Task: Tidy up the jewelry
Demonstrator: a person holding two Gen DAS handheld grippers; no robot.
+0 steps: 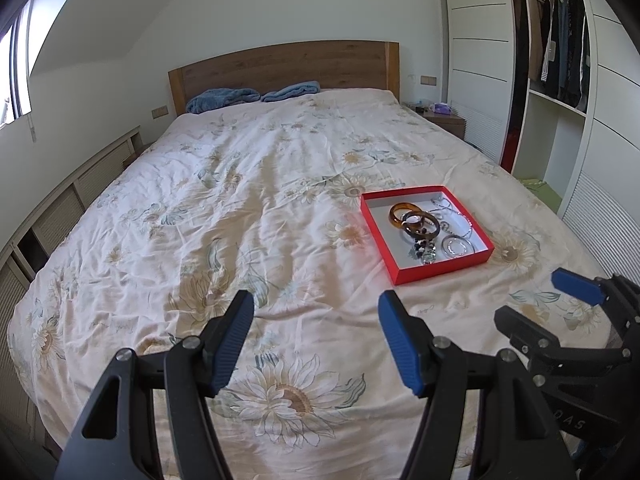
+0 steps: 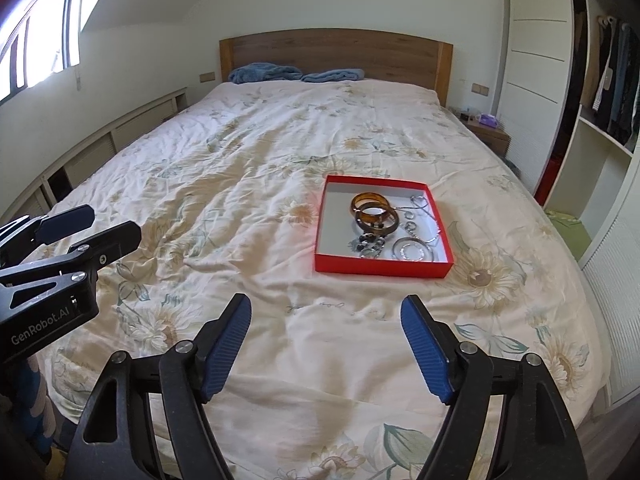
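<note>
Left gripper [image 1: 316,344] and right gripper [image 2: 326,346], both spread wide and holding nothing, hover above a floral bedspread [image 2: 240,184], with a red tray [image 2: 382,269] of bangles [image 2: 374,210] and chains ahead.

Jewelry [image 2: 376,224] in box [image 2: 384,269] on bed [image 2: 240,184]

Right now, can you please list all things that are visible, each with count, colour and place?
box: 1, red, on bed, right of centre
bangles: 2, amber-brown, overlapping in box
silver jewelry: several pieces, tangled, in box
bed: 1, floral cream cover
headboard: 1, brown wood
pillows: 2, blue, by headboard
nightstand: 1, brown, right of bed
wardrobe: 1, white, clothes hanging
left gripper: blue pads, open
right gripper: blue pads, open
</note>
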